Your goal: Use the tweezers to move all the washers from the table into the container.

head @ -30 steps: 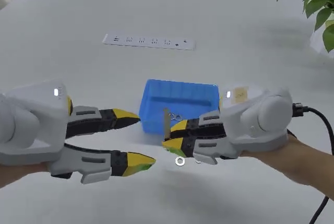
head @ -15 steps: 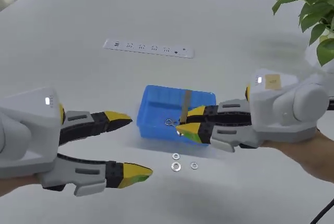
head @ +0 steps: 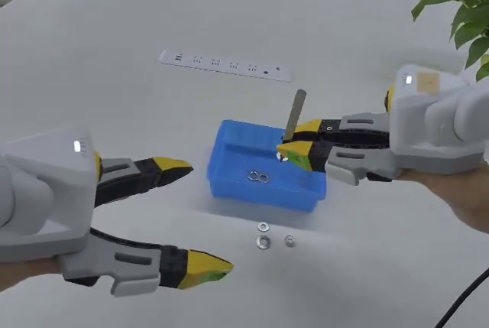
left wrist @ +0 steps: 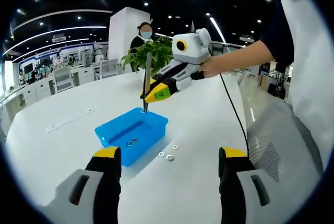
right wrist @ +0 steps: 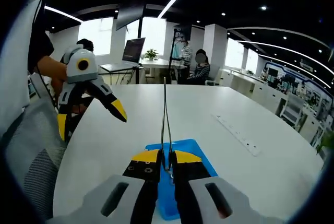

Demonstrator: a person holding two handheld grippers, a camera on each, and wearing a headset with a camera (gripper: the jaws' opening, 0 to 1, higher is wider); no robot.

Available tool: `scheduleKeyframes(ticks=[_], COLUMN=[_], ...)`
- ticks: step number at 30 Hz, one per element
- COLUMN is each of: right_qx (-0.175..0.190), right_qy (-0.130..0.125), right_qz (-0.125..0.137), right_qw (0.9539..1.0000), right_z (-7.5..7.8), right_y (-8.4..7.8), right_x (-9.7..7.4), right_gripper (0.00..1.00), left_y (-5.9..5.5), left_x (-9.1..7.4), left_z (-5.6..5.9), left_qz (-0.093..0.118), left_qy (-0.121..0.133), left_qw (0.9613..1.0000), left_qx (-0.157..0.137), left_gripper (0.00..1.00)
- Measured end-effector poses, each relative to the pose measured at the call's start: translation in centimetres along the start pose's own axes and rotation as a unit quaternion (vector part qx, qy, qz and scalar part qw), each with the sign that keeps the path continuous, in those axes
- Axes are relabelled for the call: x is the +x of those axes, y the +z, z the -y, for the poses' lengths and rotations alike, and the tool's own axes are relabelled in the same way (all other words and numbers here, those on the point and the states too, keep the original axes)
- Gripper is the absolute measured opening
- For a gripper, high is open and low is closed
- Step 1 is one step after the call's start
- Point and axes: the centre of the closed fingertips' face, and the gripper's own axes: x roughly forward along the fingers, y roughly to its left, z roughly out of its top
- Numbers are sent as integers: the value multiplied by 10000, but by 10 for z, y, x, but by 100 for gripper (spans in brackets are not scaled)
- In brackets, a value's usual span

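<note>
- Three washers [head: 263,226] lie on the white table [head: 114,53] in a small group, just below the front wall of the blue container [head: 260,194], in the lower middle of the head view.
- Two washers [head: 253,176] lie close together on the floor of the container, near its front wall.
- In the left gripper view the container [left wrist: 112,130] is at the left of centre, with the loose washers on the table just to the right of it.
- The tweezers [head: 295,114] stand almost upright over the right back part of the container. Their lower tips are down at the level of the rim, and a small bright spot shows there, too small to say what it is.
- The right gripper [head: 294,148] comes in from the right of the head view, and its jaws are pressed together on the tweezers.
- In the right gripper view the tweezers [right wrist: 164,114] rise straight up from between the yellow jaw tips, over the container [right wrist: 195,148].
- The left gripper [head: 195,217] is at the lower left of the head view, beside the container and not touching it. Its jaws are spread wide and hold nothing.
- A white power strip [head: 225,66] lies further up the table, and a green plant [head: 458,7] is at the upper right corner.
</note>
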Motion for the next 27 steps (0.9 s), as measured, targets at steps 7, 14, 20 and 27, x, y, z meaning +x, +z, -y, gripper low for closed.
scheduleKeyframes(ticks=[7,14,20,27], right_qx=[152,222,253,295], right_qy=[7,113,176,212], right_qz=[-84,-321,-462,-530], right_qw=[9998,9992,9985,9979], right_z=[14,17,16,14], right_y=[-17,-45,-62,-73], right_x=[14,26,39,47], right_gripper=[10,10,10,10], left_y=[-5,-10,-12,-13], left_x=[-3,-5,-6,-5], left_z=[-4,-11,-14,-14], left_qz=[-12,-30,-93,-233], left_qy=[155,361,401,410], left_qw=[9998,9990,9987,9984], left_qx=[-124,-267,-303,-301], left_gripper=[93,99,99,99])
